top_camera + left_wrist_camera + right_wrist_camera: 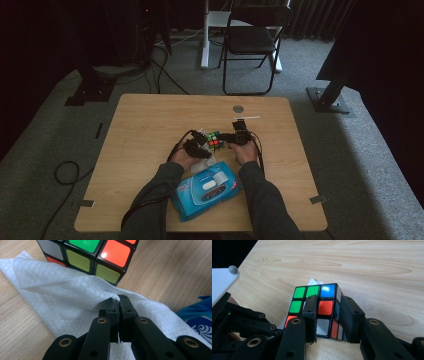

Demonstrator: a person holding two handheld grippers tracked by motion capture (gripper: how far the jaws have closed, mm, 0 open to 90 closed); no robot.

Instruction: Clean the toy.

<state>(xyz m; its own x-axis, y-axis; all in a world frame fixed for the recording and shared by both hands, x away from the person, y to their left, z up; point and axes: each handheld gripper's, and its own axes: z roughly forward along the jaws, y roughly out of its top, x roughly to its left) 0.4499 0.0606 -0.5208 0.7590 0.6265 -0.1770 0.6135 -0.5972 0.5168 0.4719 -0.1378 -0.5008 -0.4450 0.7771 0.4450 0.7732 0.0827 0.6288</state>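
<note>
The left gripper (118, 306) has its jaws pressed together on a fold of a white wet wipe (62, 292), which lies just beside a puzzle cube (87, 257) and partly under it. The right gripper (327, 312) has its jaws around one corner column of the cube, which rests on the wooden table (145, 125) near its middle. Nearer the person than the cube lies a blue wipes packet (207, 192). The wipe could tear or slip free if pulled while the cube pins it; the cube's layer might also twist. The packet's printing is too small to read.
</note>
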